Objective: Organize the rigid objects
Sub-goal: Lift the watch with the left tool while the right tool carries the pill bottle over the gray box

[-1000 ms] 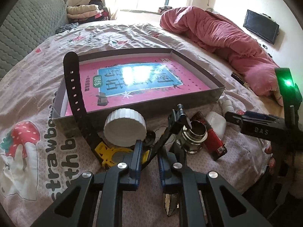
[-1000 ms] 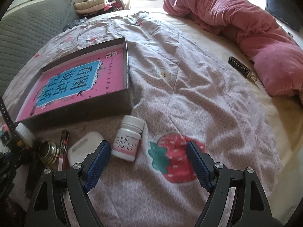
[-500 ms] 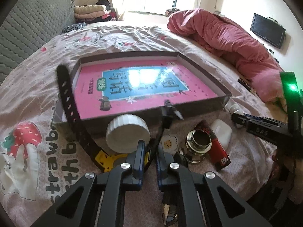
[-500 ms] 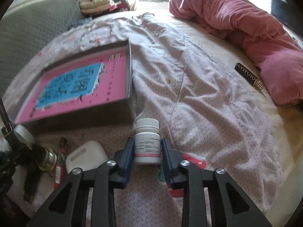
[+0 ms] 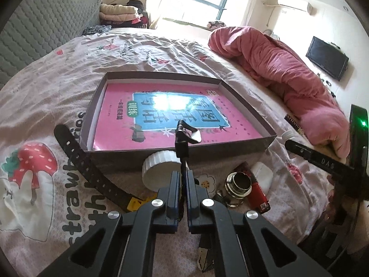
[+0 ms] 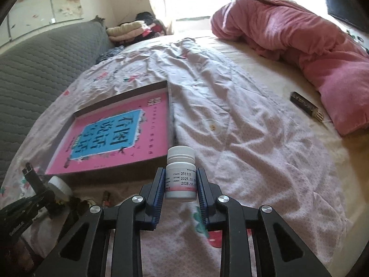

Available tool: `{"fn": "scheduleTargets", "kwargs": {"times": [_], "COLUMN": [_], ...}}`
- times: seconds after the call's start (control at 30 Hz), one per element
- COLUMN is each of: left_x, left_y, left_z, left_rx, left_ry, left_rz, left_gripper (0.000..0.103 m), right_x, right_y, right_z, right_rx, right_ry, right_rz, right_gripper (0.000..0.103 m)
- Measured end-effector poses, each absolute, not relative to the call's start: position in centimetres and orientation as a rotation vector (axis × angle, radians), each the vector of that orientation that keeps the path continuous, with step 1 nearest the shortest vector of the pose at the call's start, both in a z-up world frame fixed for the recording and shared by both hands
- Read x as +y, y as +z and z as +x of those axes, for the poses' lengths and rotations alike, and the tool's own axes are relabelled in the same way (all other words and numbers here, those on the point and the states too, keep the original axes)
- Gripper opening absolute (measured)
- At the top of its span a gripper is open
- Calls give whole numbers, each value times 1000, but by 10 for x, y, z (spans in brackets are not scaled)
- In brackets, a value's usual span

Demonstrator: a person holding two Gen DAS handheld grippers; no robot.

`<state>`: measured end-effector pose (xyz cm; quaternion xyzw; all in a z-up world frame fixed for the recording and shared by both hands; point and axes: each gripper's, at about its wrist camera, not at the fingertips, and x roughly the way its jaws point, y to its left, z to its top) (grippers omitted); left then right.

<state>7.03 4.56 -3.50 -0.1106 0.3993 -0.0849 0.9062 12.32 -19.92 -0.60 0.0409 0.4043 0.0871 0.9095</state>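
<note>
- The left gripper (image 5: 183, 185) pinches a thin black clip tool (image 5: 182, 138) before the shallow box (image 5: 251, 149).
- The right gripper (image 6: 180, 185) clamps a white pill bottle (image 6: 180, 173) above the bed (image 6: 253, 138).

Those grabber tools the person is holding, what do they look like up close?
Each is a black plastic frame with silver bolts at its joints, ending in two flat fingers with ribbed blue pads. The left gripper and right gripper look alike. One body carries white lettering and a glowing green light.
</note>
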Motion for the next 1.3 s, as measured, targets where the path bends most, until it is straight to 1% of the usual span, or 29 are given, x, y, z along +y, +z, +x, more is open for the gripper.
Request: {"fn": "scheduleTargets", "kwargs": {"times": [0.4, 0.93, 1.3], "left_x": [56, 71, 76], "left_y": [-21, 17, 48], "left_z": [57, 37, 51], "left_rx": [773, 653, 533], "left_ry": [-157, -102, -35], "left_rz": [-253, -269, -250], "left_gripper": [4, 4, 4], "right_x": [-176, -167, -162], "right_y": [5, 20, 24], "right_z": [117, 108, 108], "right_rx": [781, 716, 699], "right_ry": [282, 354, 365], "right_rz": [41, 50, 52], "right_gripper": [27, 27, 27]}}
